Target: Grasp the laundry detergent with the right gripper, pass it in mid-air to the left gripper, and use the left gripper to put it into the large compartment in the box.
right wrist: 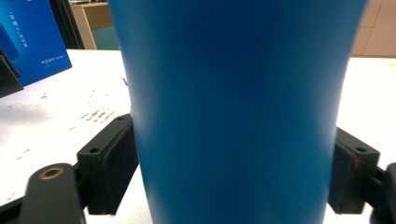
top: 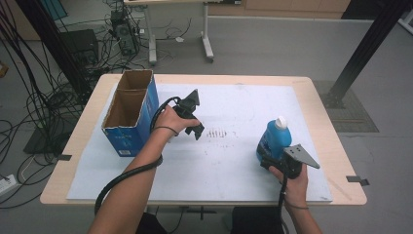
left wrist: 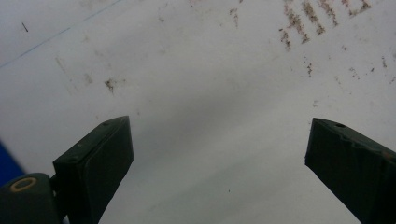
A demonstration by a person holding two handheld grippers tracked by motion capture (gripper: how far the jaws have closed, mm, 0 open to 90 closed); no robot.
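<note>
— What is seen around the work area?

— A grey floor is seen, with a wooden table covered by a white sheet marked with brown stains.

— And farther back?

— Tangled black cables are spread at the left, a second table's white legs are planted behind, and a black frame post is angled at the right.
</note>
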